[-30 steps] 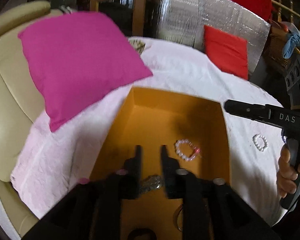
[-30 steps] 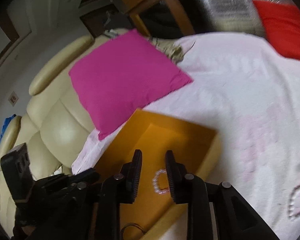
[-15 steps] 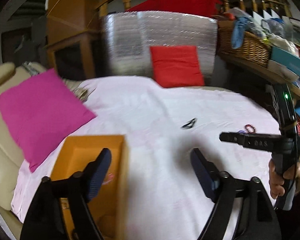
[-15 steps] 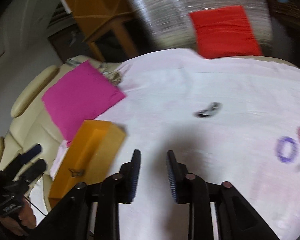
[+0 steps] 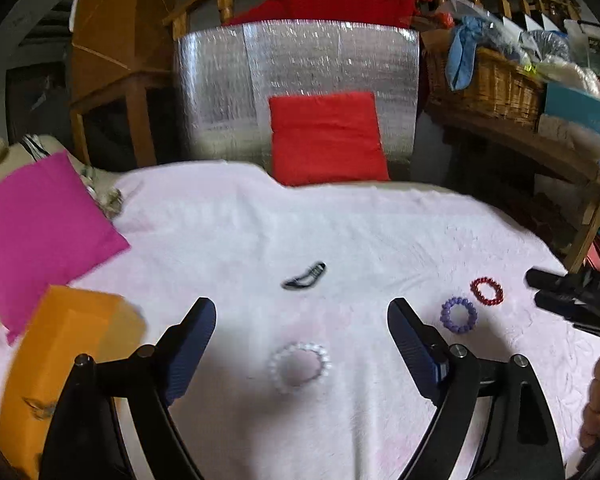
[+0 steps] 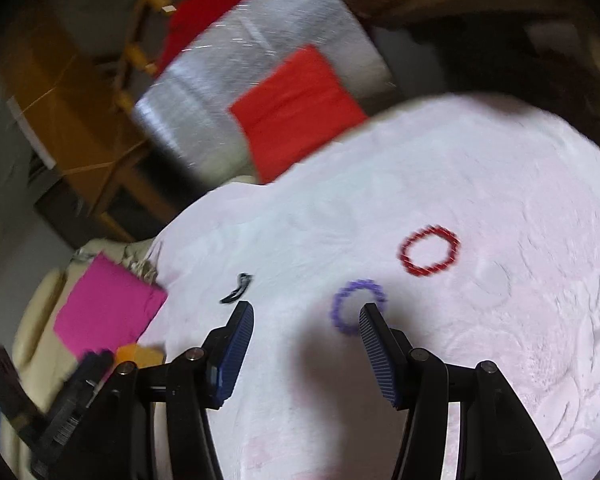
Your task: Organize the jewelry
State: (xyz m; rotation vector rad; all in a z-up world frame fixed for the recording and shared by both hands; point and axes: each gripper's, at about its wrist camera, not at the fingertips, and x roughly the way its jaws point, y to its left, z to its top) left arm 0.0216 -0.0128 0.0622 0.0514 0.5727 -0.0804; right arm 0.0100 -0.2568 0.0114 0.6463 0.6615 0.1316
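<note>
Item one: a clear, pearl-white beaded bracelet [image 5: 299,367], lying flat on the pale pink textured bedspread [image 5: 240,232]. We hold the left hand-held gripper [image 5: 300,320] above it, jaws wide and empty, the bracelet showing in the gap between them, untouched. These jaws have just been opening.

Item two: a purple beaded bracelet [image 6: 356,307], just beside a red beaded bracelet [image 6: 429,251]. Our right hand-held gripper [image 6: 306,316] hangs over the cloth with its jaws partly spread and nothing held. Its right finger overlaps the purple ring in the view. These jaws too have just been opening.

Item three: a small black hair clip [image 5: 305,276], alone at mid-bedspread.

Item four: the open orange cardboard box [image 5: 60,360], at the left edge near the magenta cushion [image 5: 40,216], well apart from all four loose pieces.

Risks, in our judgement: both views are smeared, so a closing made in haste may pinch the bedspread or miss the thin ring. The purple and red bracelets lie close enough that one finger could nudge the neighbour. Elastic beads may roll from the pads.

Changes since a second ago: both cameras then looked into the box with narrow jaws. Now the box sits off to the side and the loose bracelets fill the views.
</note>
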